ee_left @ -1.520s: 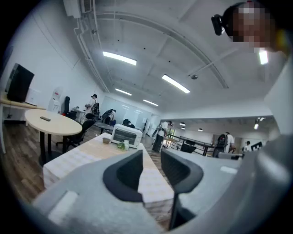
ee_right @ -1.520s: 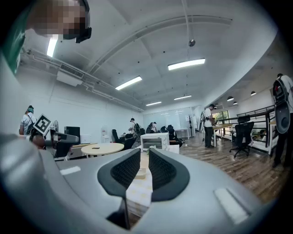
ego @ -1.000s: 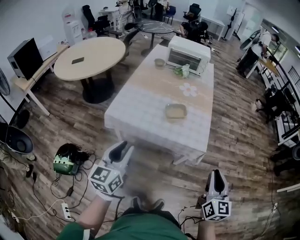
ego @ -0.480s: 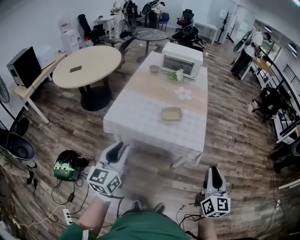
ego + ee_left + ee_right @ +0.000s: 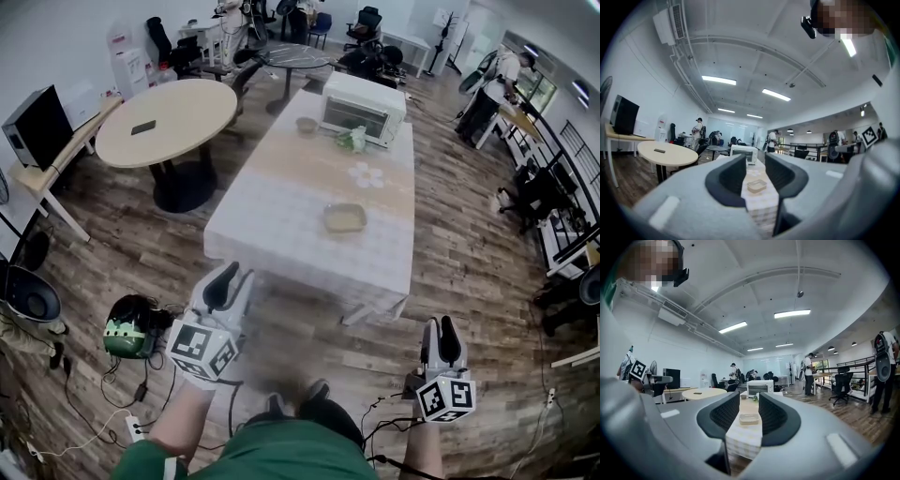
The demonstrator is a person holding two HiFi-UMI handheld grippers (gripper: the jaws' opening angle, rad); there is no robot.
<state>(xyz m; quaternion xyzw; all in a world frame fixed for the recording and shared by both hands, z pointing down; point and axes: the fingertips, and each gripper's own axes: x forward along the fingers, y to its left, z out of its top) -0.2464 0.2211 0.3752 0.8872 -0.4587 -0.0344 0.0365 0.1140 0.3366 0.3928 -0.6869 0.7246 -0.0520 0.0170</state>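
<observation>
Bare cloth spans the table's (image 5: 279, 223) near half up to the shallow tray (image 5: 344, 217) at its middle; toaster oven (image 5: 364, 105), bowl (image 5: 307, 124) and greens (image 5: 352, 140) crowd the table's far end.

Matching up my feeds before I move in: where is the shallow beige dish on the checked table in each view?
Head view: beige dish just right of centre, on the near half of the table.
Left gripper view: beige dish low centre, through the gap between the jaws.
Right gripper view: beige dish low centre, through the jaw gap.
Shared landmark: the white toaster oven at the table's far end.
</observation>
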